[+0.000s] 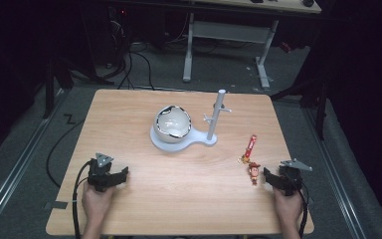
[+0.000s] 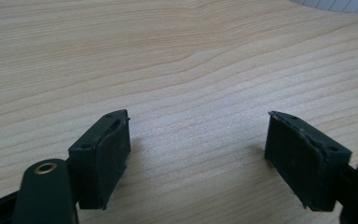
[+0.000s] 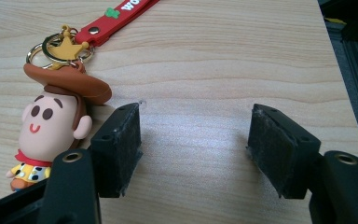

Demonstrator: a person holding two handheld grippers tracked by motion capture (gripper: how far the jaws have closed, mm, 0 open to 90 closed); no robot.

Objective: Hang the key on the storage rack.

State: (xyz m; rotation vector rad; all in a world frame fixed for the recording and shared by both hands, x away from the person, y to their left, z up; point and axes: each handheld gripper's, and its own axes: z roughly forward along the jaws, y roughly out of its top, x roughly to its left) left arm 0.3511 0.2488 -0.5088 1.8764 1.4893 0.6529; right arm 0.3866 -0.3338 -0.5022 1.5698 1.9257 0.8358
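Your right gripper (image 3: 193, 149) sits released, bare pale-wood surface (image 3: 205, 60) between its pads; the rubbery cowboy-figure keychain (image 3: 51, 121) lies just outside its left jaw. Your left gripper (image 2: 198, 154) is released too.

left gripper (image 1: 113, 178) 7 o'clock on table (image 1: 179, 199) | right gripper (image 1: 273, 179) 4 o'clock, just beside cowboy keychain (image 1: 253, 172) | bowl (image 1: 172, 123) centre, on white stand (image 1: 215, 119)

We note a light wooden table (image 1: 144, 199). On it, near centre toward the far side, sits a white stand base (image 1: 199, 141) carrying a bowl and a peg post. At near right lies a cowboy-figure keychain (image 1: 252, 172) with its red strap (image 1: 250, 145).
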